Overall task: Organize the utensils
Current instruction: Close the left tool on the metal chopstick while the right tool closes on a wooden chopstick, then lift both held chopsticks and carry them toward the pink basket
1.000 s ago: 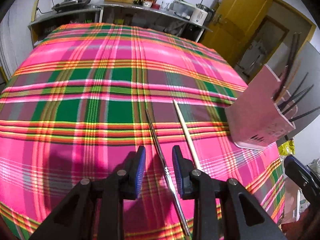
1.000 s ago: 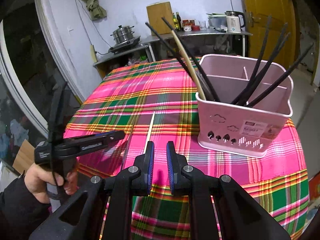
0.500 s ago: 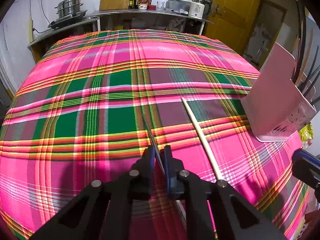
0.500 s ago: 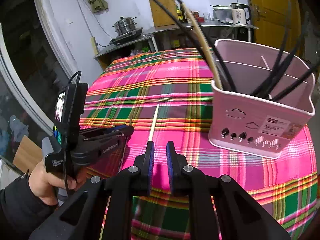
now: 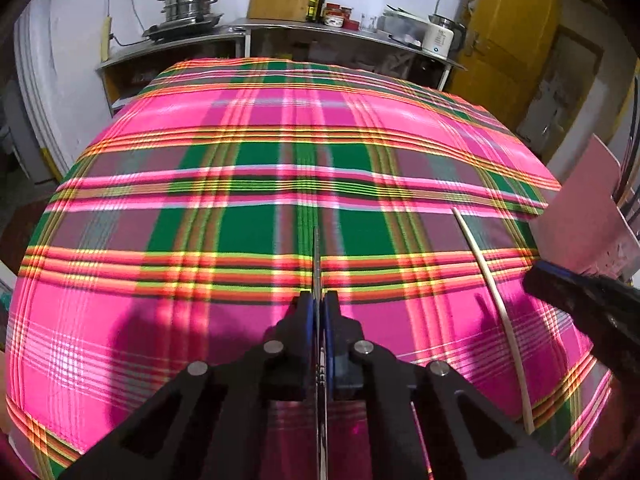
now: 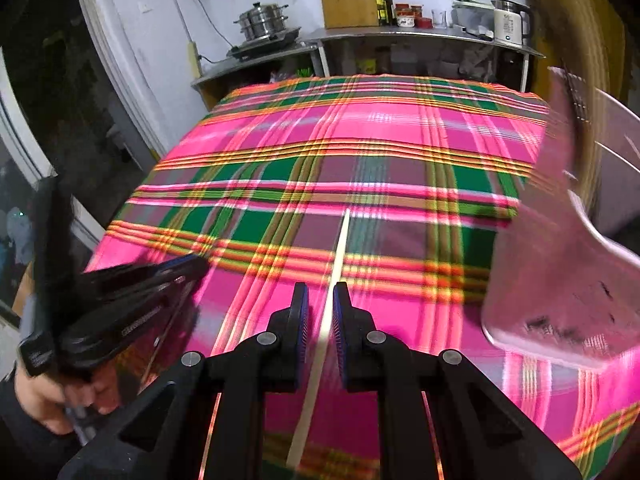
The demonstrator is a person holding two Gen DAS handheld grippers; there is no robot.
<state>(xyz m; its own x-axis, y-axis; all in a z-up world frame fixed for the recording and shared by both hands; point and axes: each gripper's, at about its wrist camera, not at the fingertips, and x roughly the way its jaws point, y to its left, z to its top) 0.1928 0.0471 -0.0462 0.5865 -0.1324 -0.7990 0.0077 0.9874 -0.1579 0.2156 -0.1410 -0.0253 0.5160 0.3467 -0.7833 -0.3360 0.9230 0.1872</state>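
My left gripper (image 5: 318, 300) is shut on a thin metal chopstick (image 5: 316, 256) that lies on the plaid tablecloth (image 5: 200, 160) and points away from me. A pale wooden chopstick (image 5: 494, 292) lies to its right. In the right wrist view that wooden chopstick (image 6: 338, 256) runs between the fingers of my right gripper (image 6: 320, 300), which stands open around it. The pink utensil basket (image 6: 560, 264) with dark chopsticks stands at the right, blurred. The left gripper (image 6: 132, 304) shows at the left there.
The basket's wall (image 5: 580, 216) sits at the table's right edge. Behind the table stand a steel counter (image 5: 340, 36) with bottles, a kettle (image 5: 438, 38) and a steamer pot (image 5: 188, 4). A yellow door (image 5: 508, 40) is at the back right.
My left gripper closed on the metal chopstick. My right gripper opened, swung left from the basket and came down around the wooden chopstick.
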